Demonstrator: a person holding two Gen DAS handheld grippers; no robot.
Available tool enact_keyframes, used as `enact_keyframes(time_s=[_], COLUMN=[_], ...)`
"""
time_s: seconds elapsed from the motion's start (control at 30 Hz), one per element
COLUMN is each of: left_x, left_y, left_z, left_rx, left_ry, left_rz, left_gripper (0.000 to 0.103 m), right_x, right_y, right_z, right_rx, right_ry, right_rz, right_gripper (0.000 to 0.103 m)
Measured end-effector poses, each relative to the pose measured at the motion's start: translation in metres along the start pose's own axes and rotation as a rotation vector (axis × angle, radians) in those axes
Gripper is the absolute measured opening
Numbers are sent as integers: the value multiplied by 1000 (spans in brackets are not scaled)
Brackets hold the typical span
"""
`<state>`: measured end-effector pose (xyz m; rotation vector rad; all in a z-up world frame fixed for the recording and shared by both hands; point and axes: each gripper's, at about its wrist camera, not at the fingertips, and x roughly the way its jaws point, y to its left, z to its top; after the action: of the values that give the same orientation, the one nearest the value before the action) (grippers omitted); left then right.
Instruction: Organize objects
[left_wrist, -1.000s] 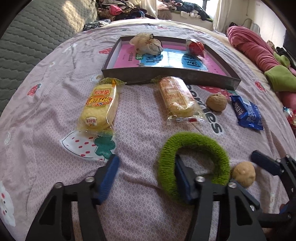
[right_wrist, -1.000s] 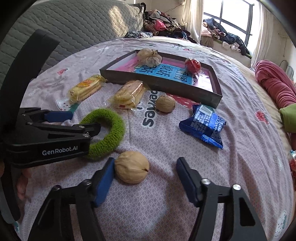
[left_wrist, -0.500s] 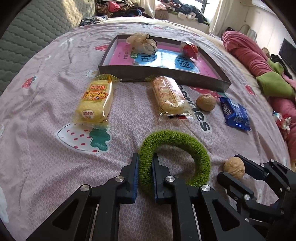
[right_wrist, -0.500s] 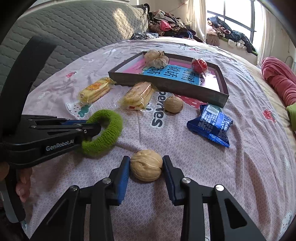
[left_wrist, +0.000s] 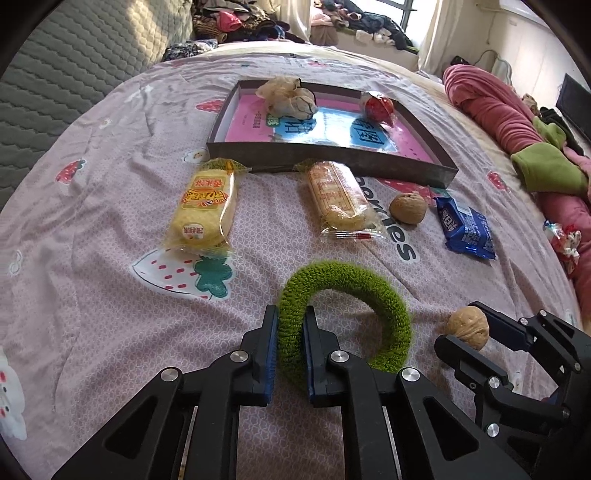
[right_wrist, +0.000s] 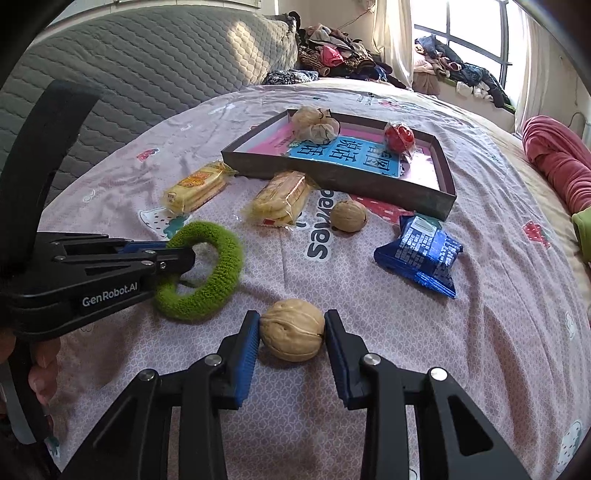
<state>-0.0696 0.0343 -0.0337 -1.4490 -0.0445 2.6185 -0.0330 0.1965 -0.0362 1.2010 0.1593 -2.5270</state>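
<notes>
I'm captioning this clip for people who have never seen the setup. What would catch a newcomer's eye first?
Probably the fuzzy green ring on the pink strawberry-print bedspread, pinched at its rim by the left gripper, and beside it the walnut clamped in the right gripper. Farther back lies a shallow dark tray holding a red wrapped item, with wrapped snacks scattered in front of it.

A bed (left_wrist: 110, 314) filled the room's middle, spread with a pale pink sheet (right_wrist: 480, 332) printed with strawberries and small flowers, and a grey quilted headboard (right_wrist: 147, 66) rose behind it. Daylight came through a barred window (right_wrist: 469, 33) with cream curtains (right_wrist: 391, 37), falling on a heap of clothes (right_wrist: 332, 55) along the sill. A rolled pink blanket (left_wrist: 491, 107) lay at the bed's right edge.
</notes>
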Motion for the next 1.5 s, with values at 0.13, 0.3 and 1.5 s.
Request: enact_keyframes(time_s=[0.13,0.3,1.5], left_x=[-5,-11,-64], left_y=[2,3,-5], left_z=[0,0,16], left_rx=[-4,0,27], left_ry=[-5,-13,-115], left_rz=[5,20,36], left_gripper=[12,12,12], right_x=[-4,-10,-55], right_y=[1,3,-1], right_z=[2,3,18], right_rx=[-1,-3,21], right_ry=[-13,-29,-138], right_rz=[5,12,17], right_gripper=[36,36,36])
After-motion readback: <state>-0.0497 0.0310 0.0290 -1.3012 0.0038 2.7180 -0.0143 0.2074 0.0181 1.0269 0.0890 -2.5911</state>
